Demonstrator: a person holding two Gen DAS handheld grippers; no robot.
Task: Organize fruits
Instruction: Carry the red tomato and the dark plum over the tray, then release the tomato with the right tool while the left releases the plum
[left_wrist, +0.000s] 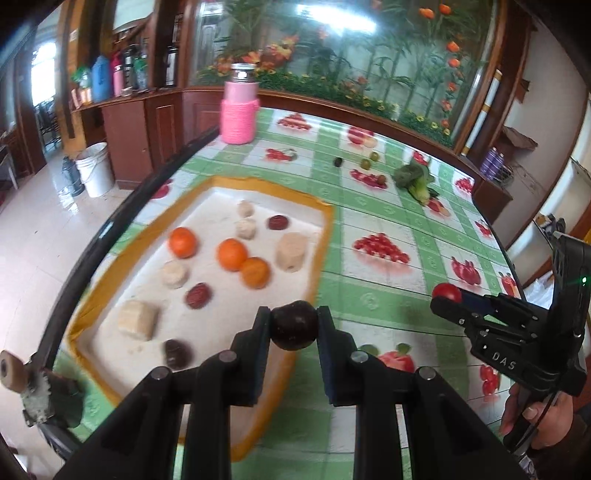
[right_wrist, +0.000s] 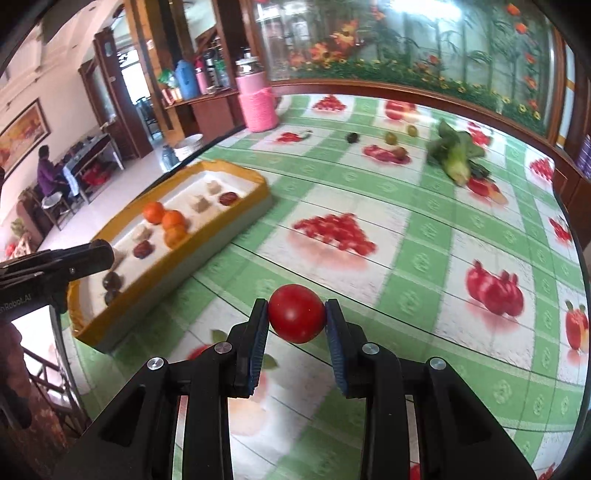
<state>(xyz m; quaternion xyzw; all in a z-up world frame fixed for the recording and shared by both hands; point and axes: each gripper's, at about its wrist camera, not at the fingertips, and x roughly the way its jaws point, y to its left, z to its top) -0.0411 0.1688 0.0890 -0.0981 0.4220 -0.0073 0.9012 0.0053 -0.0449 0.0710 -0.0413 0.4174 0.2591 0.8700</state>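
Midway — left gripper (left_wrist: 294, 325) clamps a dark fruit (left_wrist: 294, 325) above the tray (left_wrist: 321, 236); right gripper (right_wrist: 296, 314) clamps a red fruit (right_wrist: 296, 314); small fruits (right_wrist: 391, 138) lie far ahead.

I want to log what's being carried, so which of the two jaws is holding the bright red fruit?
The right gripper holds the bright red round fruit. The left gripper grips a much darker, maroon fruit above the near edge of the yellow-rimmed tray.

Desk (right_wrist: 424, 236) carried a green-checked fruit-print cloth. Directly on it lay: yellow-rimmed tray (left_wrist: 325, 236), pink-sleeved jar (left_wrist: 239, 110), leafy vegetable (right_wrist: 456, 155), several small loose fruits (right_wrist: 390, 138).
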